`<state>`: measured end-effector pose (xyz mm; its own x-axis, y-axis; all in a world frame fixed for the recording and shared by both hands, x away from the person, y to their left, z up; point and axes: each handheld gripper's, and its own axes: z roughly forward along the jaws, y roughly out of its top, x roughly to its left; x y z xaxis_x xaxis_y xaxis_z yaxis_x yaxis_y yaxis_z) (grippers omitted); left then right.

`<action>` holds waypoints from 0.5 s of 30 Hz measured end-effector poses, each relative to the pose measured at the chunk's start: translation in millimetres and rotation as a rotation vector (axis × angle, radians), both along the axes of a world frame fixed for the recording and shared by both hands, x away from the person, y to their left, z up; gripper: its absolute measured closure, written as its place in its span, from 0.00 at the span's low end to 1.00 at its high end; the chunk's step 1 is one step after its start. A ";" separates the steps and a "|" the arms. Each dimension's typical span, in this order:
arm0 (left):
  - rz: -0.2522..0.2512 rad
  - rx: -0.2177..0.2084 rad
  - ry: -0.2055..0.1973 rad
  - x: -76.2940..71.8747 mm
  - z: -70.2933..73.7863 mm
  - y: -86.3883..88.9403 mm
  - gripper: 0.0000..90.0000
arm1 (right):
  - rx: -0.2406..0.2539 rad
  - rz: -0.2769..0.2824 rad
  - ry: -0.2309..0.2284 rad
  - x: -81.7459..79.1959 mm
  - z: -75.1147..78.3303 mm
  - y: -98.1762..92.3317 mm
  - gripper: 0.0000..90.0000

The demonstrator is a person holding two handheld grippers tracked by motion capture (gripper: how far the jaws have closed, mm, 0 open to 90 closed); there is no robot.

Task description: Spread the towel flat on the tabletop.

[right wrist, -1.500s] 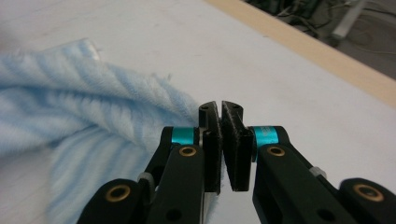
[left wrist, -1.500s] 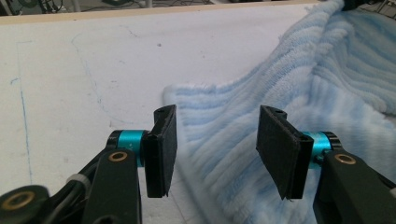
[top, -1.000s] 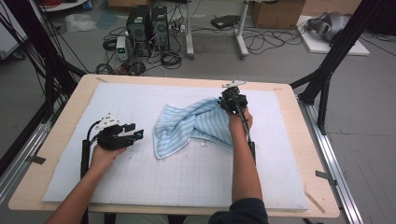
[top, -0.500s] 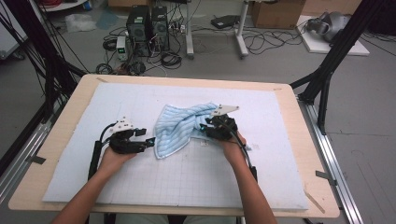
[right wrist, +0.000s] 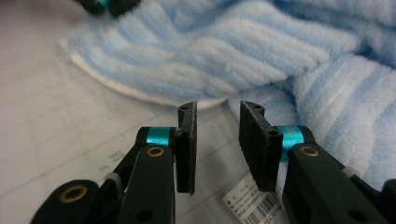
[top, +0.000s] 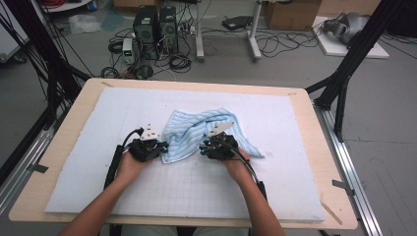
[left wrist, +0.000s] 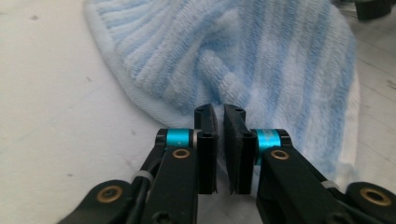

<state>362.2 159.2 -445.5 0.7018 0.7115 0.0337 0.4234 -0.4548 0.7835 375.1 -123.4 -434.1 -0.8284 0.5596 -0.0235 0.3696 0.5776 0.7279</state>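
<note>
A light blue striped towel [top: 196, 130] lies crumpled in the middle of the white mat [top: 295, 123]. My left gripper [top: 156, 147] is at its near left edge. In the left gripper view its jaws [left wrist: 219, 109] have just been closing and stand almost together, with the towel's pale hem [left wrist: 154, 109] pinched at their tips. My right gripper [top: 216, 146] is at the towel's near edge, a hand's width to the right. Its jaws [right wrist: 217, 109] have just been closing a little and stand apart, with nothing between them; the towel [right wrist: 261, 51] lies just ahead and its barcode label [right wrist: 247, 205] lies below.
The mat covers a wooden table [top: 324, 147] with a bare rim on every side. Black frame posts [top: 344, 73] stand at the right and left. On the floor behind are computer towers [top: 155, 24], cables and a cardboard box [top: 290, 12].
The right gripper has come down from the towel's far right to its near edge. The left gripper has moved right onto the towel's left edge, and its jaws have closed.
</note>
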 end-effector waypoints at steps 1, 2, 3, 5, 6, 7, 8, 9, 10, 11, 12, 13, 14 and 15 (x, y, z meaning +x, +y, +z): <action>0.020 -0.018 0.004 3.3 1.2 3.0 0.94 | -0.016 -0.011 -0.008 1.4 -2.7 1.6 0.74; 0.037 -0.038 0.007 6.6 2.6 6.9 0.94 | -0.018 -0.018 -0.006 3.1 -4.8 2.5 0.73; 0.047 -0.057 0.009 9.1 3.7 10.1 0.94 | -0.018 -0.018 -0.006 3.1 -4.8 2.5 0.73; 0.066 -0.120 0.011 14.7 6.8 19.3 0.94 | -0.028 -0.032 -0.009 7.2 -8.8 5.1 0.72; 0.077 -0.129 0.007 16.3 7.9 22.8 0.94 | -0.028 -0.032 -0.009 7.2 -8.8 5.1 0.72; 0.094 -0.152 0.005 17.7 7.9 25.3 0.94 | -0.025 -0.035 -0.012 9.6 -9.3 5.2 0.73; 0.104 -0.164 0.007 19.2 7.9 28.5 0.94 | -0.018 -0.035 -0.009 10.6 -9.9 5.1 0.74; 0.117 -0.177 0.010 20.6 7.7 30.8 0.94 | -0.007 -0.038 0.009 11.0 -10.1 4.4 0.77; 0.127 -0.184 0.013 22.1 7.9 33.3 0.94 | 0.003 -0.034 0.020 11.8 -10.5 3.6 0.81; 0.133 -0.186 0.016 23.9 8.9 35.3 0.94 | 0.003 -0.034 0.020 11.8 -10.5 3.6 0.81; 0.142 -0.194 0.008 25.1 10.2 37.4 0.94 | 0.011 -0.030 0.029 11.7 -10.4 3.4 0.87; 0.151 -0.210 0.007 28.4 13.6 41.2 0.94 | 0.014 -0.011 0.050 9.9 -9.6 4.4 1.00; 0.151 -0.210 0.007 28.4 13.6 41.2 0.94 | 0.014 -0.011 0.050 9.9 -9.6 4.4 1.00; 0.155 -0.211 0.006 32.7 16.8 44.6 0.94 | 0.009 0.017 0.054 7.3 -8.7 6.1 1.00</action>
